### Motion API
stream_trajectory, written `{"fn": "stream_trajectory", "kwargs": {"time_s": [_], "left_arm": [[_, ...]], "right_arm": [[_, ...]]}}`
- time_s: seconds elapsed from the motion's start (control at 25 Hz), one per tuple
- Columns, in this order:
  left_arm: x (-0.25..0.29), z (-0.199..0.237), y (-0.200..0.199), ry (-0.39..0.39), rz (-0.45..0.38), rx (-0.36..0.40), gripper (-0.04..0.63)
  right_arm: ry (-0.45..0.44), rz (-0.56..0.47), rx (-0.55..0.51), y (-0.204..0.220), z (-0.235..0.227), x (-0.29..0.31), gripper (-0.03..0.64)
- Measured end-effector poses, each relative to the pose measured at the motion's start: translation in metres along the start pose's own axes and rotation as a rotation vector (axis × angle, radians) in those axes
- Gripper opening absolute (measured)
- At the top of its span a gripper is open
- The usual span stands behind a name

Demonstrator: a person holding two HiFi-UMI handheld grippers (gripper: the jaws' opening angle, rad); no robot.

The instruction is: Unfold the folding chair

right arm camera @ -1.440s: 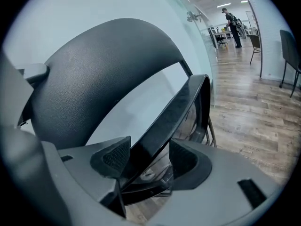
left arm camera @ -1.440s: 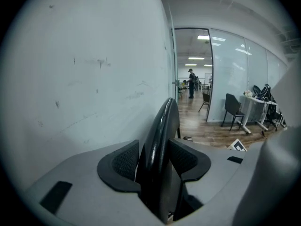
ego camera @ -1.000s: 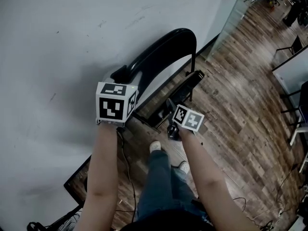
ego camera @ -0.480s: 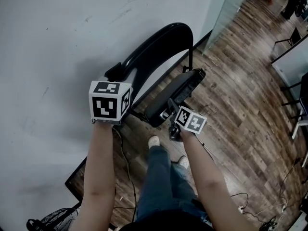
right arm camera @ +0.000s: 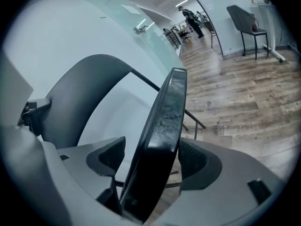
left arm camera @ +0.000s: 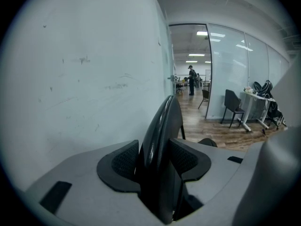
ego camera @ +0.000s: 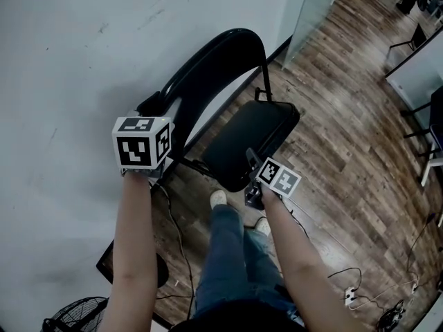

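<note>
A black folding chair stands against the white wall, its curved backrest [ego camera: 214, 54] upright and its seat [ego camera: 249, 133] swung down nearly flat. My left gripper [ego camera: 154, 104] is shut on the backrest's top edge [left arm camera: 162, 126], and both pads press on it in the left gripper view [left arm camera: 153, 159]. My right gripper [ego camera: 250, 161] is at the seat's front edge. In the right gripper view the seat edge [right arm camera: 164, 121] runs between the jaws [right arm camera: 150, 157]. These jaws are opening, and a gap shows beside the left pad [right arm camera: 110, 157].
The white wall [ego camera: 69, 47] is right behind the chair. Wooden floor [ego camera: 346, 137] spreads to the right, bounded by a glass partition [ego camera: 311, 5]. My legs and shoes [ego camera: 219, 198] stand just before the seat. A fan [ego camera: 69, 317] and cables [ego camera: 360, 292] lie on the floor.
The seat has swung down from nearly upright against the backrest to nearly flat. My right gripper followed its front edge down. My left gripper shifted slightly left with the backrest.
</note>
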State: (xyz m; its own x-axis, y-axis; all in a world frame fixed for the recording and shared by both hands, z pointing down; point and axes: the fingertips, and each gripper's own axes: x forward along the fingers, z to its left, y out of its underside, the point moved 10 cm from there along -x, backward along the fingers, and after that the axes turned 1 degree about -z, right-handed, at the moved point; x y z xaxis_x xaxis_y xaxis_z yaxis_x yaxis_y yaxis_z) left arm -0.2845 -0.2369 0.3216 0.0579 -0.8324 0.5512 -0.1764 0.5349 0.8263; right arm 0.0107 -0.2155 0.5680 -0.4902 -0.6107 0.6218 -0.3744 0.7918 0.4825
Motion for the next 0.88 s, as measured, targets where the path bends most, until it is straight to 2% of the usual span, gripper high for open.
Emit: {"fn": "stream_trajectory", "kwargs": {"time_s": [0.24,0.48,0.88], "left_arm": [[0.004,-0.011,0.008,0.009,0.011,-0.001,0.199],[0.005,-0.015,0.011,0.006,0.013,0.005,0.199],[0.011,-0.016,0.022,0.018,0.009,0.005,0.199]], "right_arm": [[0.082,0.061,0.028,0.006,-0.031,-0.007,0.339],[0.095,0.071,0.027,0.007,-0.042,-0.010,0.339],[0.110,0.057,0.102,0.017,-0.069,-0.012,0.339]]}}
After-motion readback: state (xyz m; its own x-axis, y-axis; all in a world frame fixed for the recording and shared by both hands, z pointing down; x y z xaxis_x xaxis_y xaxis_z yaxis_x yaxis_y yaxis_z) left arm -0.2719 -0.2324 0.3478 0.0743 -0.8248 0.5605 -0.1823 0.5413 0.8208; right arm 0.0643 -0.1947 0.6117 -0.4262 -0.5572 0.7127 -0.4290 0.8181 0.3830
